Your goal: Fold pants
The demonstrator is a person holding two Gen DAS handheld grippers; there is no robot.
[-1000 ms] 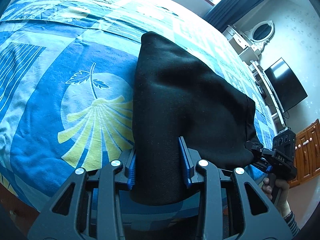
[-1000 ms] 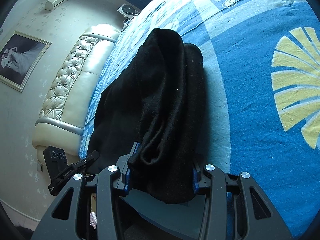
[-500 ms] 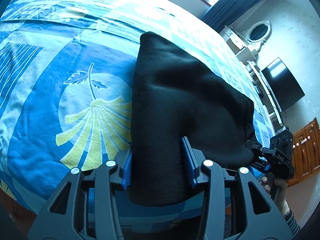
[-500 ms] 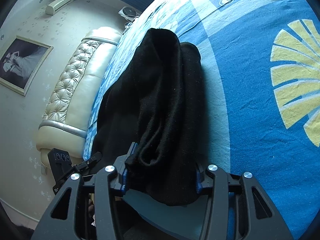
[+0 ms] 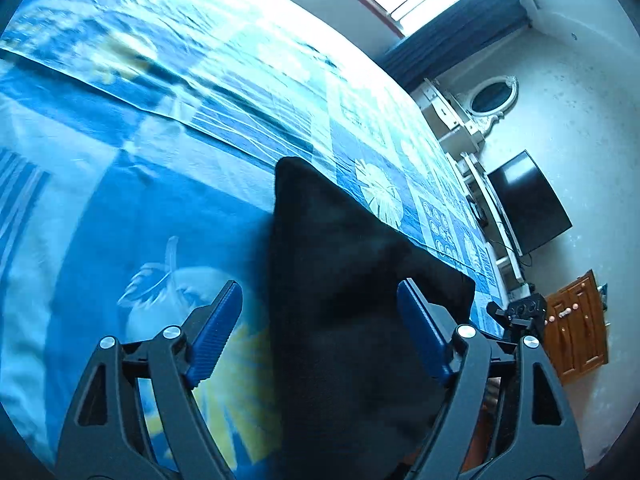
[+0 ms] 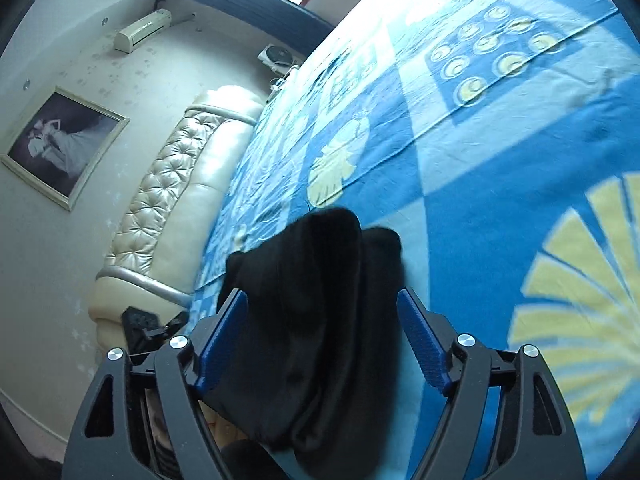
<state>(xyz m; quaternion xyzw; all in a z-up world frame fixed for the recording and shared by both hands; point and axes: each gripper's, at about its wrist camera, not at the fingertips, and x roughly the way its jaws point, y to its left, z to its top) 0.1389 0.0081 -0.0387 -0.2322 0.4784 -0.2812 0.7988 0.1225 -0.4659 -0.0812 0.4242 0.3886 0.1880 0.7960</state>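
The black pants lie folded on the blue patterned bedspread, near the bed's front edge. My left gripper is open, its blue pads spread wide with the cloth lying loose between them. In the right wrist view the pants show as a thick folded bundle. My right gripper is open too, its pads standing apart on either side of the bundle. Each gripper shows small in the other's view: the right one and the left one.
A padded cream headboard runs along one bed side. A dark TV and a wooden cabinet stand by the far wall. The bedspread stretches wide beyond the pants.
Both grippers have opened and let go of the pants. Both have drawn back and tilted up, so the pants look smaller and lower in each view.
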